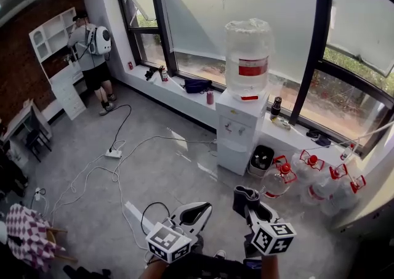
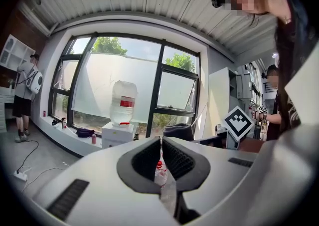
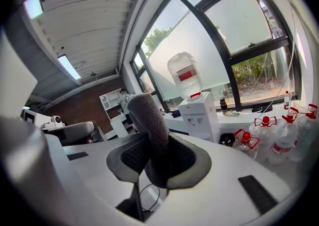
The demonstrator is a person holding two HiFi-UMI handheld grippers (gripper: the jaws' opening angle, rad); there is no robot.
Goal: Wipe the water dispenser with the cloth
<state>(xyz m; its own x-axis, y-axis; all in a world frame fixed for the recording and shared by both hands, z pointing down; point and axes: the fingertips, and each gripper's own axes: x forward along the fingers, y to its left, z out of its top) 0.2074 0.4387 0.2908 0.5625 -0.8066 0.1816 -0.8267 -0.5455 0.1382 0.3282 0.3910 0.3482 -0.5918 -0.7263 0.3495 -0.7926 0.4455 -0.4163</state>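
Note:
A white water dispenser (image 1: 241, 130) with a clear bottle (image 1: 249, 56) on top stands against the window ledge; it also shows in the left gripper view (image 2: 117, 134) and in the right gripper view (image 3: 202, 115). My right gripper (image 1: 248, 201) is shut on a dark grey folded cloth (image 3: 152, 130), which sticks up between its jaws (image 1: 245, 196). My left gripper (image 1: 196, 213) is shut with nothing between its pads (image 2: 149, 157). Both grippers hang low in the head view, well short of the dispenser.
Several water jugs with red caps (image 1: 311, 176) and a black bin (image 1: 261, 159) stand right of the dispenser. White cables and a power strip (image 1: 114, 153) lie on the grey floor. A person with a backpack (image 1: 91, 47) stands by white shelves at the far left. A checkered stool (image 1: 28, 231) is at the near left.

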